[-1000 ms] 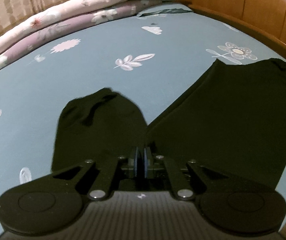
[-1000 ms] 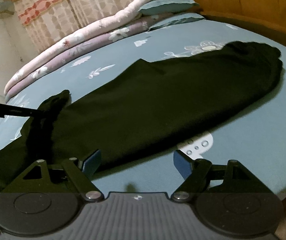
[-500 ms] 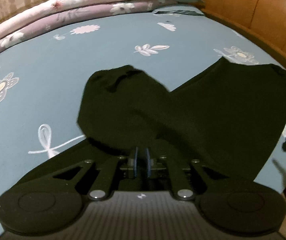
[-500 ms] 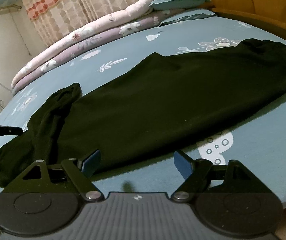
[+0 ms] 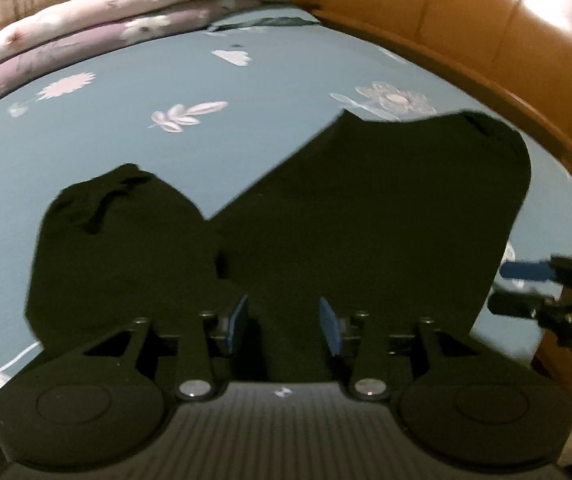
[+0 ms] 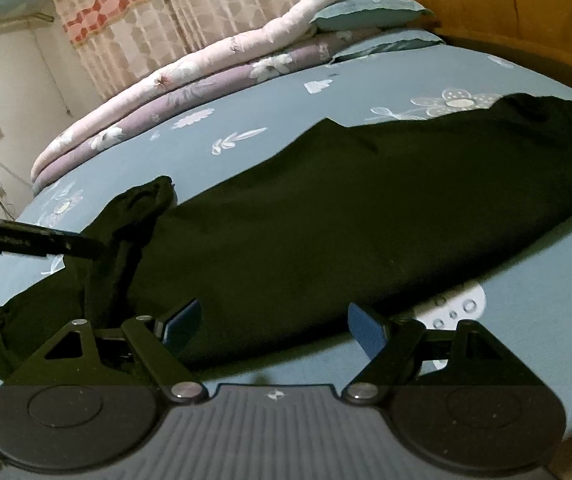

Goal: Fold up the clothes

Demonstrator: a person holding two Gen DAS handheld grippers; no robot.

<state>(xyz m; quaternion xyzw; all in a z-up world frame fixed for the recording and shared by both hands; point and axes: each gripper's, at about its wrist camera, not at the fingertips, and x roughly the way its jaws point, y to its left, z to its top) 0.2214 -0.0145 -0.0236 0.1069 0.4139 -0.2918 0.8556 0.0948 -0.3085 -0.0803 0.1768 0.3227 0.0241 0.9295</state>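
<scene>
A black garment (image 6: 366, 216) lies stretched across the blue flowered bed sheet (image 6: 270, 104). Its narrow end (image 5: 118, 240) is doubled back at the left. My left gripper (image 5: 283, 326) is over that end and its jaws are opening. Black cloth lies between the blue pads (image 5: 239, 322), which stand clear of it. In the right wrist view the left gripper (image 6: 82, 245) comes in from the left, where a fold of cloth (image 6: 126, 236) stands up at its tip. My right gripper (image 6: 274, 326) is open and empty over the garment's near edge.
Rolled pink and purple quilts (image 6: 190, 84) and blue pillows (image 6: 366, 12) line the far side of the bed. A wooden headboard (image 5: 486, 40) curves along the right. The bed's near edge (image 6: 526, 380) runs just past my right gripper. Curtains (image 6: 146, 12) hang behind.
The left jaws, shut on the cloth earlier, now stand apart. The left wrist view swung one way and back. The right gripper stayed open and hardly moved.
</scene>
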